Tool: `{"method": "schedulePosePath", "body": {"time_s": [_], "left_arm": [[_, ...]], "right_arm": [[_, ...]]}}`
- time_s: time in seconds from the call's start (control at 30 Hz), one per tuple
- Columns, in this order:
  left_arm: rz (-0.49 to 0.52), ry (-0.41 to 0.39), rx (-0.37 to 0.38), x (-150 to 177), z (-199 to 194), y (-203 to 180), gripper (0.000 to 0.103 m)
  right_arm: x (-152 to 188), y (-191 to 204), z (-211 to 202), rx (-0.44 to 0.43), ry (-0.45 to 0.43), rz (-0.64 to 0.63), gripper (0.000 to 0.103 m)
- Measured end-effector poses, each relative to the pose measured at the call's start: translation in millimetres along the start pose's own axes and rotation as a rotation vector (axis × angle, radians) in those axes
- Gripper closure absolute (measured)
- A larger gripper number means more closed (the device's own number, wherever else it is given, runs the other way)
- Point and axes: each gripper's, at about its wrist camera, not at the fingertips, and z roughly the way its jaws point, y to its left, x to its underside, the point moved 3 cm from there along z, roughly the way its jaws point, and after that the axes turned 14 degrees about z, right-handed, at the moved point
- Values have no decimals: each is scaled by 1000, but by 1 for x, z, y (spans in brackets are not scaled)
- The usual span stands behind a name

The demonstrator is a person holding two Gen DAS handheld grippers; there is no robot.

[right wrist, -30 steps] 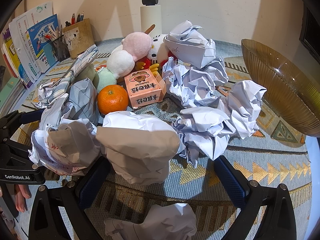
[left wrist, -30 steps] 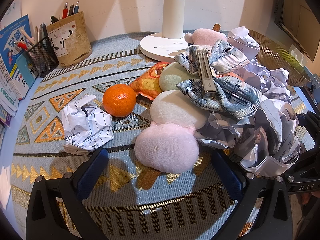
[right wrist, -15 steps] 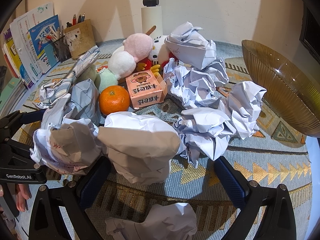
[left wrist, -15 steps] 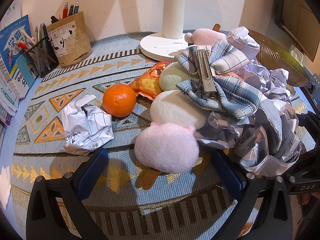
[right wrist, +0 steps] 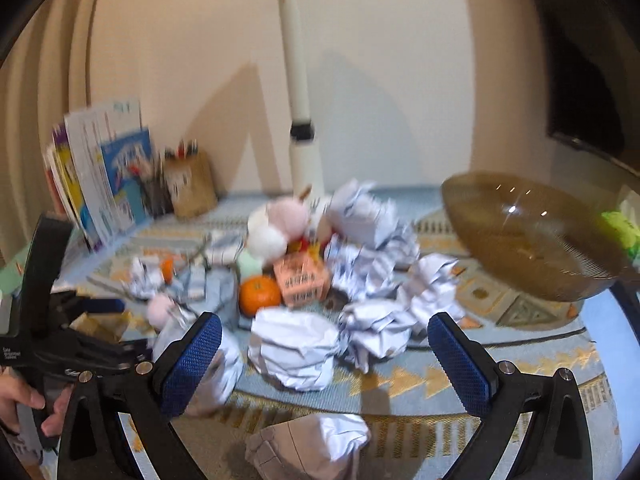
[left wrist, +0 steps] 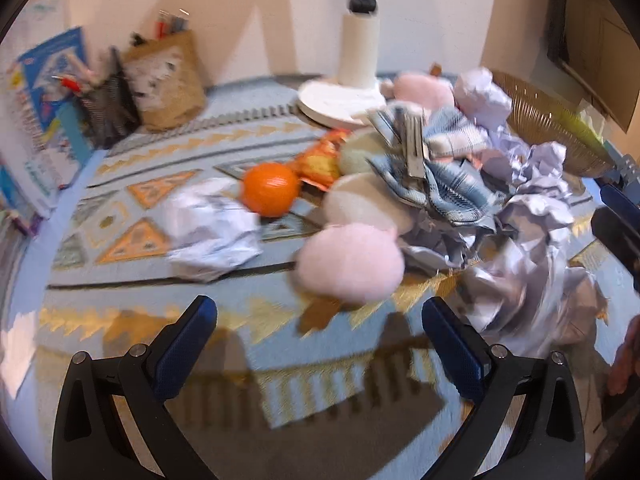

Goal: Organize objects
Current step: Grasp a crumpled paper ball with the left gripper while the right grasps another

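Broadly, a patterned blue mat covers the desk, and every place below is given relative to the amber glass bowl at its far right side. Left of the bowl sprawls a heap of crumpled paper, plush toys and a plaid cloth. Largest in that heap, and nearest the right gripper, is a crumpled paper ball, left of the bowl and nearer the camera. It sits straight ahead of the right gripper, between the two blue pads, though whether they are level with it or short of it is unclear. It has no clear long axis. The right gripper's fingers are spread wide and grip nothing.

Further left of the bowl, the left gripper hovers with fingers equally wide apart and empty; a pink plush ball lies just ahead of it. A small orange rests behind the paper ball.

By my reading, the right gripper is better placed for the paper ball, with the bowl on its side.
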Motion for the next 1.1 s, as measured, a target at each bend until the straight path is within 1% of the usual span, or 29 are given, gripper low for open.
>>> {"method": "schedulePosePath", "body": {"time_s": [0.07, 0.13, 0.17, 0.2, 0.3, 0.37, 0.4, 0.43, 0.5, 0.57, 0.67, 0.73, 0.77, 0.83, 0.87, 0.9, 0.93, 0.97, 1.0, 1.03, 1.1], "left_arm": [[-10, -31, -30, 5, -15, 11, 0], [-32, -27, -81, 9, -23, 28, 0], [-42, -25, -91, 10, -22, 36, 0], [-59, -20, -93, 10, -20, 46, 0], [-113, 26, -68, 8, -4, 71, 0], [-149, 43, -44, 7, 10, 85, 0], [-155, 53, -36, 7, 16, 87, 0], [-156, 59, -30, 7, 21, 88, 1], [-152, 64, -35, 4, 31, 91, 1], [-143, 62, -45, 0, 39, 92, 1], [-95, 66, -68, -8, 48, 88, 0], [-99, 64, -62, -13, 52, 88, 0], [-101, 67, -66, -15, 53, 89, 0], [-104, 65, -68, -18, 56, 90, 0], [-105, 64, -65, -18, 56, 91, 0], [-110, 60, -60, -19, 57, 92, 3], [-115, 52, -67, -19, 55, 93, 13], [-129, 24, -83, -18, 49, 96, 44], [-137, 4, -77, -17, 45, 97, 53], [-151, -5, -57, -16, 45, 100, 53], [-181, -23, -36, -13, 44, 104, 53]], "right_arm": [[-2, -1, -4, 2, -24, 18, 0], [-3, 1, 0, -2, -7, 18, 0], [-3, 4, 4, -2, 9, 10, 0], [-2, 6, 8, -6, 36, 4, 0], [9, 5, 10, -15, 132, 23, 0], [15, 5, 3, -3, 129, 22, 0], [18, 5, -1, -6, 131, 22, 0], [23, 5, -3, -6, 151, 25, 0], [31, 4, 1, 11, 218, 32, 0], [37, 2, 8, 46, 269, 37, 0], [40, 1, 19, 40, 322, 39, 0], [47, 1, 31, 55, 393, 43, 0], [48, 2, 33, 70, 399, 32, 2], [50, 7, 34, 117, 392, -9, 17], [51, 9, 33, 155, 380, -31, 36], [51, 13, 32, 160, 367, -50, 48], [52, 17, 30, 126, 367, -56, 50], [52, 18, 29, 112, 370, -58, 53], [52, 18, 28, 110, 369, -58, 55], [51, 17, 26, 106, 365, -52, 55], [47, 18, 20, 58, 336, -38, 55]]}}
